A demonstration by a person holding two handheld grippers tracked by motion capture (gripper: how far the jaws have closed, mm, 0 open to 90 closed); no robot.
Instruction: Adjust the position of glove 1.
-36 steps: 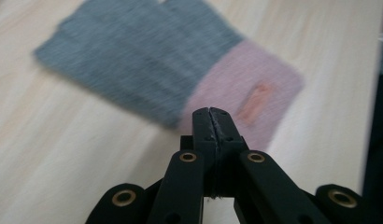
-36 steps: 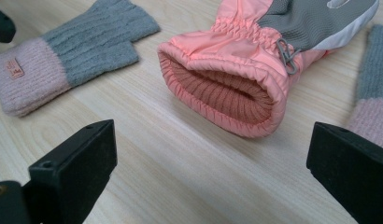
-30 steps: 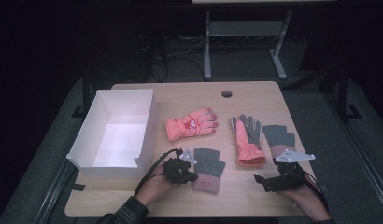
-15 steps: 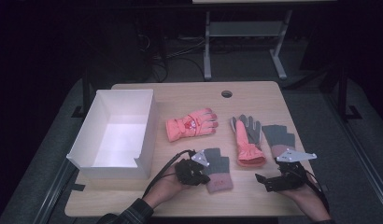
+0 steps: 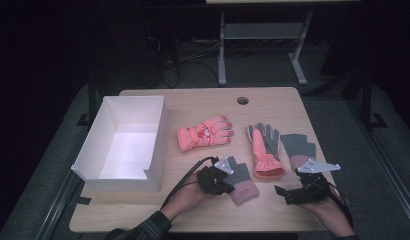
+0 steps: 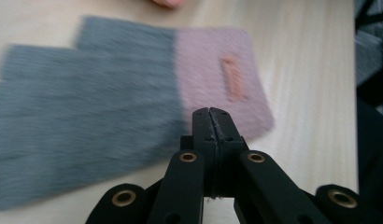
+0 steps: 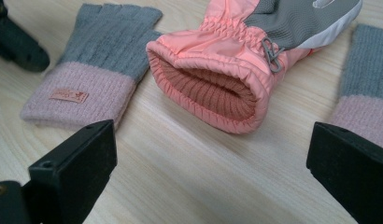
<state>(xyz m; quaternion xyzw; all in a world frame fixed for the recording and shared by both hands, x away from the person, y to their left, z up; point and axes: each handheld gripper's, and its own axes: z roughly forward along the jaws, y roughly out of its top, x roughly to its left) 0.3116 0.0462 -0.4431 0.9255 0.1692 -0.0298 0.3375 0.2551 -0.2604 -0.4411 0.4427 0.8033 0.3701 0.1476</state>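
Dim room, light wooden table (image 5: 143, 210), grey carpet, metal stand (image 5: 260, 35) behind.

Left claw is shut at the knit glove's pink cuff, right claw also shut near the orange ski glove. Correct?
Not quite. The left claw is shut at the knit glove, but the right claw is open: the right gripper view shows its jaws standing wide apart, with bare table between them and the orange ski glove lying ahead, untouched.
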